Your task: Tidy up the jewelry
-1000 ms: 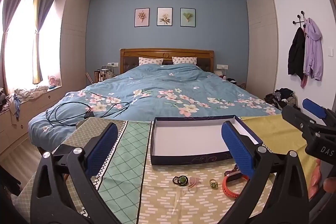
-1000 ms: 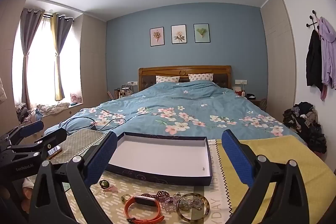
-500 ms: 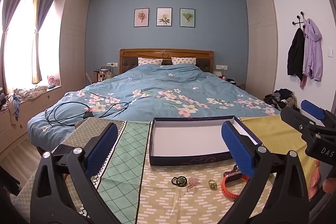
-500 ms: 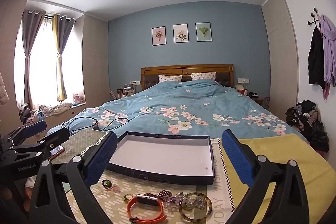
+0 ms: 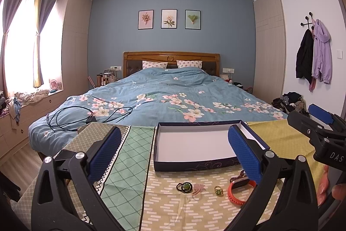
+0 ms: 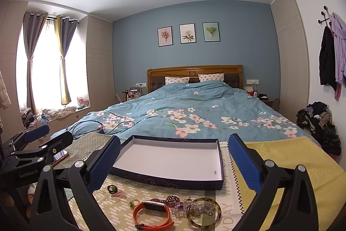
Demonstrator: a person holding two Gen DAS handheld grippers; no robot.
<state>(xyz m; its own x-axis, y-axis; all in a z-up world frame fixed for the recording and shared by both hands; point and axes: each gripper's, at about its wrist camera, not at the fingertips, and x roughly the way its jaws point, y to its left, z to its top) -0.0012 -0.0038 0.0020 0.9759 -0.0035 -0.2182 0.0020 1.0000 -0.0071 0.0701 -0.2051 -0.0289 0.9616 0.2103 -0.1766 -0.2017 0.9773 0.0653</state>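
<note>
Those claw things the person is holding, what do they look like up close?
Each claw is a black plastic frame with triangular cut-outs and silver rivets, ending in two fingers faced with blue textured pads. The left claw bears white "GenRobot.AI" lettering; the right claw shows white letters "DAS". No sleeves are visible.

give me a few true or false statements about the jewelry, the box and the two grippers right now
1. The shallow dark blue box with a white inside holds no jewelry. True.
2. The orange-strapped watch lies inside the box. False: it lies on the patterned cloth in front of it.
3. The left gripper is shut on a ring. False: it is open, holding nothing.
4. The right gripper is open. True.
5. The mottled round bangle lies beside the watch. True.
</note>
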